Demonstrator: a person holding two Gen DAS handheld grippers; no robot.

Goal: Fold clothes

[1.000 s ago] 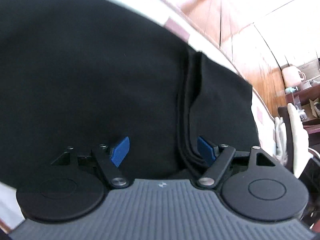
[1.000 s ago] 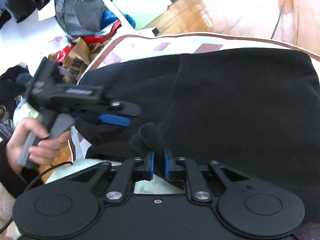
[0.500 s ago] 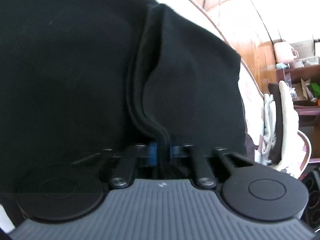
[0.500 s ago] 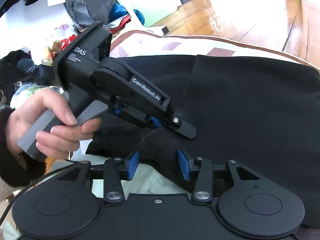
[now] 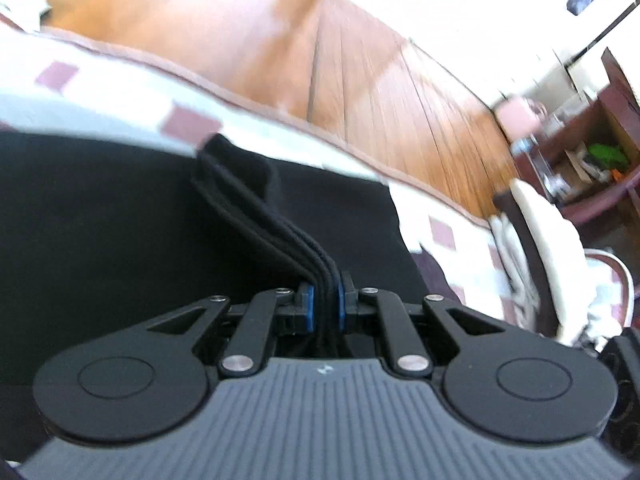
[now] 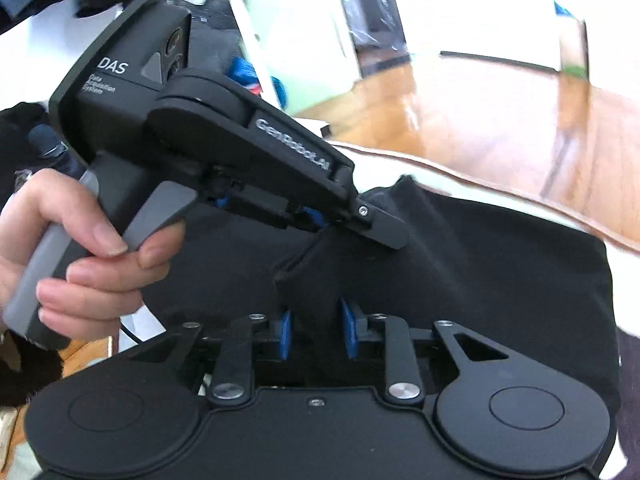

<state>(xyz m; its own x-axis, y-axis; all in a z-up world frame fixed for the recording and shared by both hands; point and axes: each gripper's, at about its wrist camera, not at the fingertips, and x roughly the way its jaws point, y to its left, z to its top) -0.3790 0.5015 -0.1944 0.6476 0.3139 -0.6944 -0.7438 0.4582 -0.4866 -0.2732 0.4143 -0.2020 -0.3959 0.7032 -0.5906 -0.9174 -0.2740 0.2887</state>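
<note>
We find the left gripper (image 5: 324,304) clamped on a bunched, layered edge of the black garment (image 5: 120,220), its blue pads (image 5: 307,306) pressing the fabric from both sides; 1 second ago those jaws stood wide apart over the flat cloth. The pinched fold now rises clear of the rest of the garment, which lies spread on the checked bedcover (image 5: 120,92) close to its far edge, wooden floor (image 5: 360,80) beyond. In the right wrist view, a hand (image 6: 80,248) grips the left gripper's handle, now nearer and higher than before. The right gripper (image 6: 316,330) has a raised fold of the same garment between its pads; the jaws are closing, wider than 1 second ago and narrower than half a second ago, and both pads appear to touch the cloth.
</note>
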